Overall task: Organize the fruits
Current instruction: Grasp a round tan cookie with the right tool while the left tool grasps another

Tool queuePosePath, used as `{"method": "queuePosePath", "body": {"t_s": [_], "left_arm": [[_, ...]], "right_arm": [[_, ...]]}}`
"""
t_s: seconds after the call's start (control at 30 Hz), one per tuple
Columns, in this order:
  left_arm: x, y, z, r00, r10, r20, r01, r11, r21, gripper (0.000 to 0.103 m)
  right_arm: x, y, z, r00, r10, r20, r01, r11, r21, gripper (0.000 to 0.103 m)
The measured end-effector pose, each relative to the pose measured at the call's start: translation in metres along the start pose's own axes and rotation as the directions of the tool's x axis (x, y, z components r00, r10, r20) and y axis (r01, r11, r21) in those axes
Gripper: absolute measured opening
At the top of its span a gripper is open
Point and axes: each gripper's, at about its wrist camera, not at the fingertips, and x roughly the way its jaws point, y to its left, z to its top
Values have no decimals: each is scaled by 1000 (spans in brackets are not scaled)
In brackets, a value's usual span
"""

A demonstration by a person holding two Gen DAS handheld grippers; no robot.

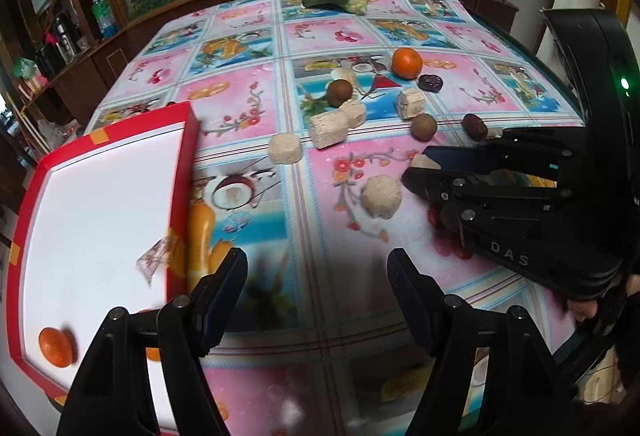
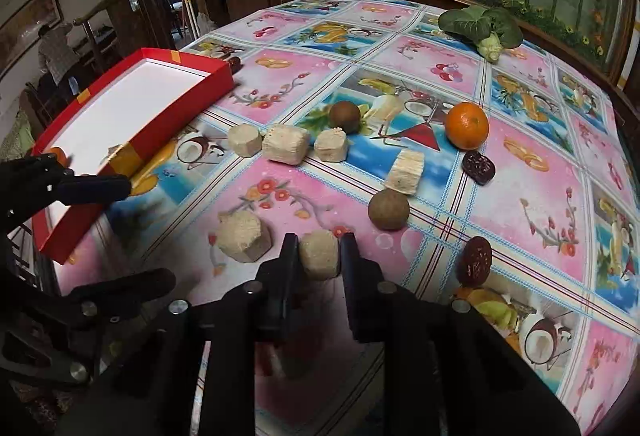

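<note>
The beige puffed block sits between the two fingers of the right gripper, at 6 o'clock in the right wrist view. Both fingers press its sides; the jaws are clamped on it. The block is squat, with no clear long axis, and its lower part is hidden behind the fingers. In the left wrist view only one pale corner of it shows past the right gripper, at 3 o'clock.

A second, larger block lies just beside the held one, at its 9 o'clock. A brown round fruit lies near, at 1 o'clock. A dark wrinkled date lies at 3 o'clock, its long axis running 12 to 6.

The red tray lies at 10 o'clock, its long axis running from 7 to 1. An orange rests in its near corner, blurred. The tray's near end is cut off by the left gripper, whose jaws stand wide apart with nothing between them.

Open tablecloth lies between the held block and the tray wall. Another orange sits well apart at 1 o'clock, and a leafy vegetable lies near the far table edge.
</note>
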Motion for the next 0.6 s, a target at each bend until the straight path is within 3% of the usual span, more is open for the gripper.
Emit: {"method": "queuePosePath", "body": {"t_s": [0.17, 0.27, 0.37, 0.43, 0.6], "left_arm": [[12, -13, 15, 999, -33, -17, 34, 999, 18, 73], [22, -20, 21, 999, -38, -30, 39, 999, 21, 72], [31, -25, 25, 996, -71, -45, 71, 997, 11, 50], [32, -27, 27, 997, -71, -37, 72, 997, 15, 50], [32, -30, 29, 996, -87, -20, 88, 996, 27, 27]], "right_arm": [[-9, -24, 2, 998, 51, 37, -55, 991, 122, 23], [-20, -48, 6, 992, 89, 88, -107, 966, 236, 23], [-28, -60, 7, 988, 91, 123, -123, 949, 289, 23], [-32, -62, 8, 986, 96, 140, -135, 943, 304, 23], [-34, -62, 9, 984, 93, 154, -137, 944, 301, 23]]}}
